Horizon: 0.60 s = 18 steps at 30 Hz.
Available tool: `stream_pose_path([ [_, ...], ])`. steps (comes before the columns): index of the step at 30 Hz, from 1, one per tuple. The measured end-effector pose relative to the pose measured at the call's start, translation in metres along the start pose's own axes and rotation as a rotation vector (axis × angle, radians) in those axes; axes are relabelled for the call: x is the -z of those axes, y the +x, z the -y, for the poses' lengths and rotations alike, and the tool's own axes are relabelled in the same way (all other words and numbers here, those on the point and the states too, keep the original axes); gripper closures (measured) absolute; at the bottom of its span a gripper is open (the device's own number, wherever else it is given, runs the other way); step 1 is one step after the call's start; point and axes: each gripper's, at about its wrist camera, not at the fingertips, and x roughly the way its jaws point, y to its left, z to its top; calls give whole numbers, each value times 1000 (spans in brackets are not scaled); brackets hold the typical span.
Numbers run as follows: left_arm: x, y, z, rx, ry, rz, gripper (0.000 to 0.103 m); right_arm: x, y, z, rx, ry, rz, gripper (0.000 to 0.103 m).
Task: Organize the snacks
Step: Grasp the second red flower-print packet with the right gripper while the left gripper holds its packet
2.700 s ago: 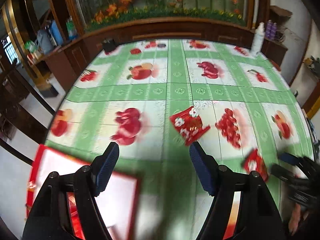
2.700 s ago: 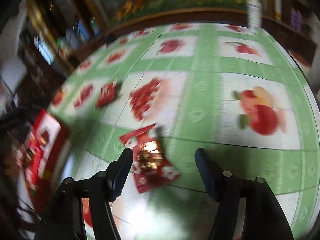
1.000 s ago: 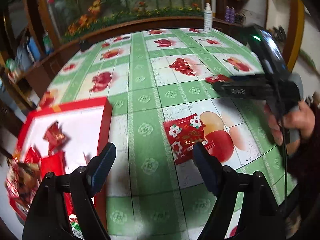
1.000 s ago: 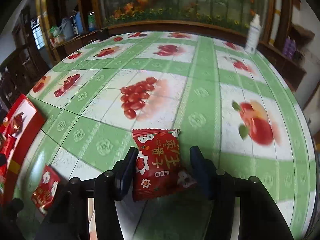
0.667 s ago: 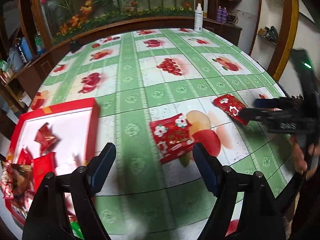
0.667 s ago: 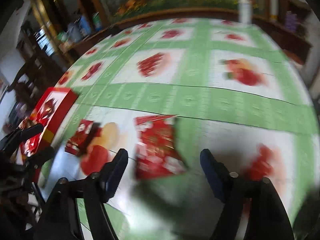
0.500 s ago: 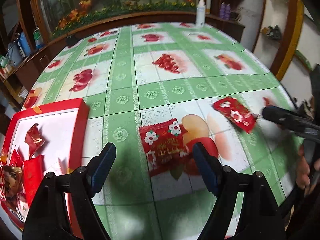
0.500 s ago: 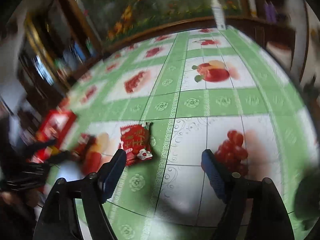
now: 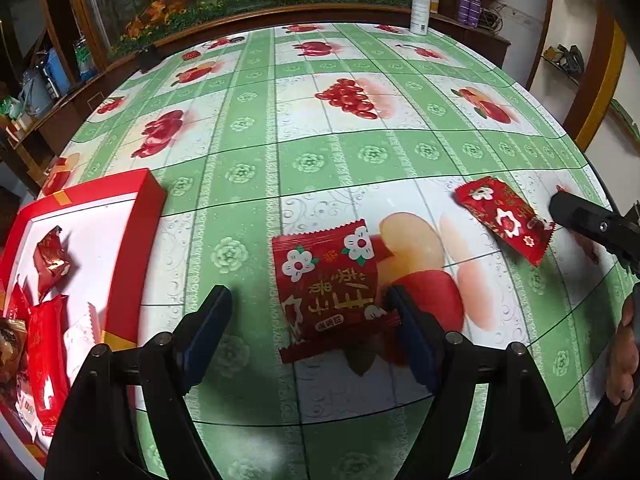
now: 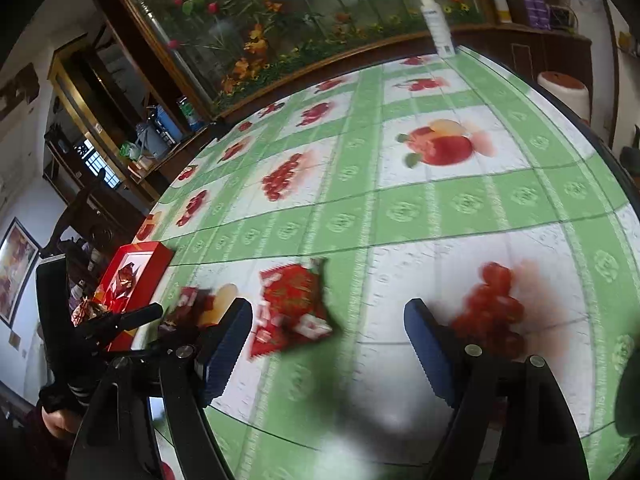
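A red snack packet (image 9: 328, 288) with white flowers lies flat on the green fruit-print tablecloth (image 9: 320, 152). My left gripper (image 9: 308, 324) stands open around it; the right finger is close to the packet's edge and the left finger is well apart from it. A second red packet (image 9: 504, 216) lies to the right, just in front of a finger (image 9: 580, 216) of the other gripper. In the right wrist view that second packet (image 10: 292, 308) rests on the cloth ahead of the left finger of my open right gripper (image 10: 326, 344), which holds nothing.
A red box (image 9: 136, 216) with a white inside holds several snacks at the table's left; it also shows as the box (image 10: 136, 272) far left. A white bottle (image 9: 420, 0) stands at the far edge. A hand (image 9: 624, 352) shows at the right, near the table's rim.
My right gripper opened, left its packet on the cloth and drew back. My left gripper moved from beside the box down towards the flowered packet, which now lies between its fingers.
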Motion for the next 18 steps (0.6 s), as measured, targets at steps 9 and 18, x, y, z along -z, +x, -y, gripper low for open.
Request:
stream_pose_path([
  [9,2,0,-3,-16,-16,24,24,-4,35,-30,89,-25,-54,22],
  [18,1,3,-6,13,-35,21,23,-4,42,-38,127,-40,-54,23],
])
